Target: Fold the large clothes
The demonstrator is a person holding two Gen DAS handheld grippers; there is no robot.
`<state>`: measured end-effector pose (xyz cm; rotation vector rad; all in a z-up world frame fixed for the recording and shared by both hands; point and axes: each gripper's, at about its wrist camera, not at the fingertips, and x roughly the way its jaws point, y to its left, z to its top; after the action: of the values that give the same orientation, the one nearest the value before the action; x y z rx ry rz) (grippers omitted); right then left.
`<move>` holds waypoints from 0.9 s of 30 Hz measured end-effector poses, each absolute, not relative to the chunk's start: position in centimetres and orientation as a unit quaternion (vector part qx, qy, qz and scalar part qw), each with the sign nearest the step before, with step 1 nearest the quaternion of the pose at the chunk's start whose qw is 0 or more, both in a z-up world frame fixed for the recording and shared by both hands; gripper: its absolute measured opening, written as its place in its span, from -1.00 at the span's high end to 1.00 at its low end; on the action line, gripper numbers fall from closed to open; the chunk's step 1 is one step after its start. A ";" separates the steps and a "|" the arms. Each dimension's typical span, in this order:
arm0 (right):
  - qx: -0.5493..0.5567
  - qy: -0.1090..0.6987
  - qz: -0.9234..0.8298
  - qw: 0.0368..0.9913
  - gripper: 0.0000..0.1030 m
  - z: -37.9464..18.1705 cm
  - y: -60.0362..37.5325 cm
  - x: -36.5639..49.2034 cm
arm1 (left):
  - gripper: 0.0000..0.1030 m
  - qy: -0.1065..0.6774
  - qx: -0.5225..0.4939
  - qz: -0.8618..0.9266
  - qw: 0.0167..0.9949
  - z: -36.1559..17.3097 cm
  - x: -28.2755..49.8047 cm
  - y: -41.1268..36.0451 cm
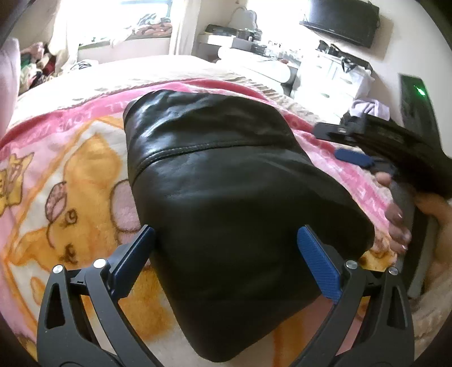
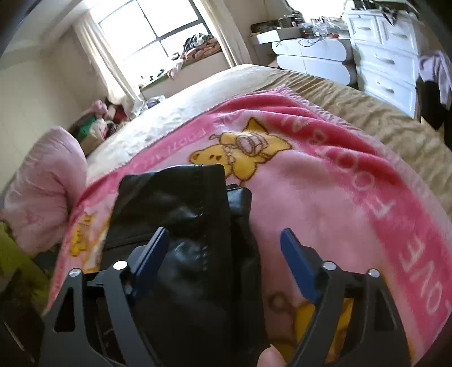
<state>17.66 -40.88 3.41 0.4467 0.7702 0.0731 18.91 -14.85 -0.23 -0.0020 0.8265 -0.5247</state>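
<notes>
A black leather garment (image 1: 226,175) lies folded in a thick bundle on a pink cartoon-print blanket (image 1: 84,175). My left gripper (image 1: 226,234) hovers over its near end, jaws wide, the leather passing between and under the blue fingers (image 1: 319,262) without being pinched. In the right wrist view the same garment (image 2: 180,203) lies under the left half of my right gripper (image 2: 226,237), which is open; its right finger (image 2: 296,262) is over bare blanket (image 2: 325,197). From the left wrist view, the right gripper (image 1: 353,152) appears at the garment's right side, with a person's hand (image 1: 395,214) holding it.
The blanket covers a bed with a tan cover (image 2: 381,121). A pink pillow (image 2: 42,192) lies at the left. White dressers (image 2: 387,56) stand beyond the bed at right, a clothes pile (image 2: 99,124) under the window, and a dark screen (image 1: 341,22) on the wall.
</notes>
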 end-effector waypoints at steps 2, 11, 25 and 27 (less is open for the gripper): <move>0.219 0.367 0.041 0.903 -0.65 3.9 -40.8 16.9 | -0.82 0.399 -0.011 -0.251 0.882 -0.2 18.9 -14.6; 0.228 0.343 0.068 0.909 -0.79 6.0 -40.6 14.8 | -0.82 0.387 -0.029 -0.236 0.891 1.5 18.9 -12.7; 0.174 0.393 0.102 0.897 -0.86 4.4 -38.9 14.7 | -0.82 0.410 -0.064 -0.211 0.885 0.9 21.1 -10.1; 0.178 0.408 0.111 0.889 -0.86 3.4 -38.9 15.0 | -0.82 0.423 -0.089 -0.218 0.875 0.3 22.0 -9.8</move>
<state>15.02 -38.94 3.42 0.3697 0.8469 0.2302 21.95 -9.75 0.25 -0.1862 0.8830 -0.4553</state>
